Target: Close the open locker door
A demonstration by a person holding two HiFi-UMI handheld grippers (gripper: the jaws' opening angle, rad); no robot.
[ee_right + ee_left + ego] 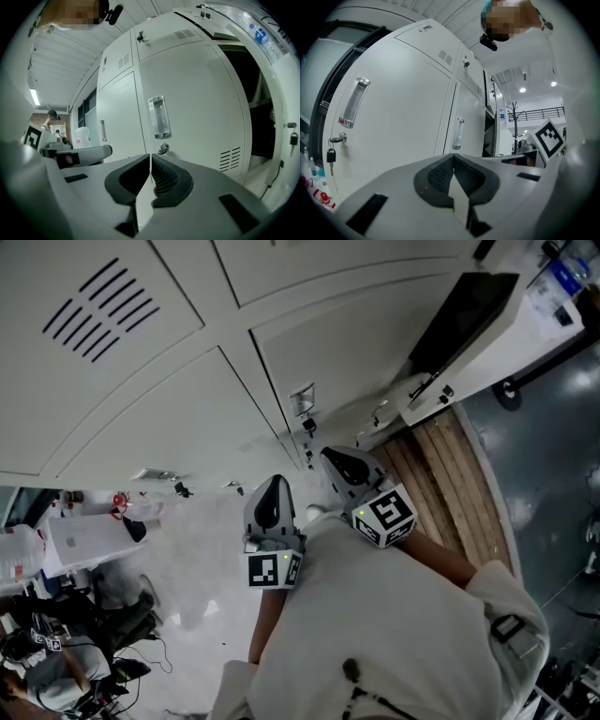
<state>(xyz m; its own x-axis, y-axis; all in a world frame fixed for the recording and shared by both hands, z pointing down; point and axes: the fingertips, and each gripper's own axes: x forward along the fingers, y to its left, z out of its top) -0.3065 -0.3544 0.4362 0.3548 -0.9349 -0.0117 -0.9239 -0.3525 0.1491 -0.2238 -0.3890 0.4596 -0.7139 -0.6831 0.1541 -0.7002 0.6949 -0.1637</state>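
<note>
Item one, the open locker door (506, 343): I read it as the white slab swung out from the cabinet row at about 1 o'clock in the head view, well apart from both grippers. In the right gripper view the dark open compartment (255, 93) sits at 3 o'clock. Item two, right gripper (330, 454): jaws pressed together with nothing between them, pointed at a closed door with a recessed handle (159, 117), a small latch knob (162, 149) just below it and vent slots (230, 159) at 4 o'clock. Item three, left gripper (277, 482): just beside the right one, at its 8 o'clock, jaws likewise together and empty, facing more closed doors. One of these carries a handle (355, 101) at 10 o'clock with a key (331, 154) hanging below it. Surroundings: a wooden floor strip (450, 484) at 3 o'clock of the grippers, bottles (260, 35) on top of the cabinet, a coat stand (513, 112) far off, and a person in a cap (50, 117) in the background at 9 o'clock of the right gripper view.
</note>
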